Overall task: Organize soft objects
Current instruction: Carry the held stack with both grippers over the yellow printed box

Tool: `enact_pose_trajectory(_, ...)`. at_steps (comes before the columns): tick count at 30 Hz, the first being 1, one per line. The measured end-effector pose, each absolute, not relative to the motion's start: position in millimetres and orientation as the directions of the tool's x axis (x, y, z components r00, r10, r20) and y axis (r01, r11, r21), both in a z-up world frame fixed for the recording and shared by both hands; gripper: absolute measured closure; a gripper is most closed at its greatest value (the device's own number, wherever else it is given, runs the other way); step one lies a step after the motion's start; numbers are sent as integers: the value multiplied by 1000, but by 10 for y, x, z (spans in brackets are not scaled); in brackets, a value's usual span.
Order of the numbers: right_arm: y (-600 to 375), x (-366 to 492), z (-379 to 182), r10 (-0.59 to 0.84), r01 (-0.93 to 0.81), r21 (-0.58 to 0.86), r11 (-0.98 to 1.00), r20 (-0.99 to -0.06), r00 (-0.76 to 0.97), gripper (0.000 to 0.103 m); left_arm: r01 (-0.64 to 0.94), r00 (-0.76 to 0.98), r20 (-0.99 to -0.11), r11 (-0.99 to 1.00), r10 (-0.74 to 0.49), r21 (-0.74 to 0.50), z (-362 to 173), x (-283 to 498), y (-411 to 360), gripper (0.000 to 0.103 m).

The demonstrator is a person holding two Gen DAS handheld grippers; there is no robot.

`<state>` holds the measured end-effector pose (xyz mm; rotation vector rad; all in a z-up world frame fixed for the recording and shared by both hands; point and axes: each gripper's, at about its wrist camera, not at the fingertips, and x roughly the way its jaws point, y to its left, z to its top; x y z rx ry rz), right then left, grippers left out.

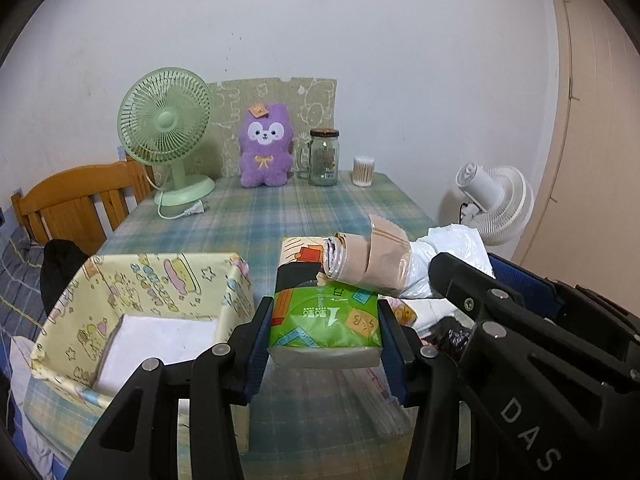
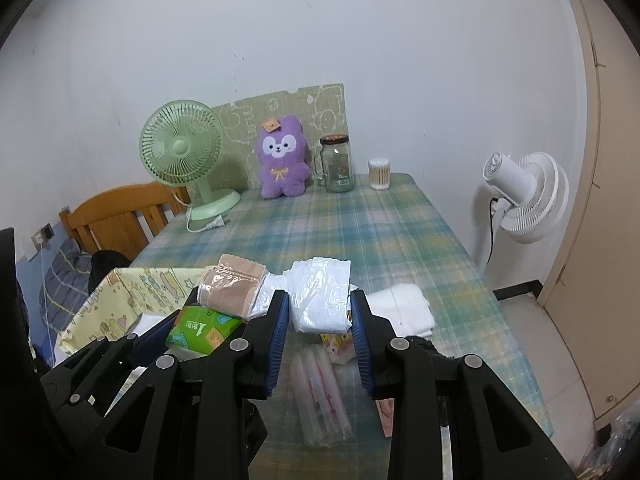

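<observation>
Right gripper (image 1: pixel 460 276) arm: white letters "DAS", rest cut off at frame edge. Tissue pack (image 1: pixel 325 322): large "1", "B" on orange tile; other print too small to read. Jar (image 1: pixel 323 157) label illegible.

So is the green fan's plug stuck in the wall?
No, unplugged. The green fan's plug lies loose on the checked tablecloth, beside its base.

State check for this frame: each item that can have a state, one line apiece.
Left hand-held gripper: shut on green tissue pack, held in the air.
Right hand-held gripper: shut on white plastic packet.
Yellow box: open.
Glass jar: lid on, upright.
Green fan: unplugged.
</observation>
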<state>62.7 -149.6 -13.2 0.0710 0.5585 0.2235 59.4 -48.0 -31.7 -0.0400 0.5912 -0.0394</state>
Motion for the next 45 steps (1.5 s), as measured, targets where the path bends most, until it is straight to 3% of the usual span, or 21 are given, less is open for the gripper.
enact_pose_trajectory(21, -906, 684, 2, 260, -242, 102, 965, -509, 821, 69, -19, 849, -529, 1000, 3, -25, -172, 615, 62, 53)
enact_pose_trajectory(45, -64, 1087, -364, 359, -353, 130, 927, -588, 725, 69, -117, 789, -608, 993, 92, -2, -533, 881, 855, 52)
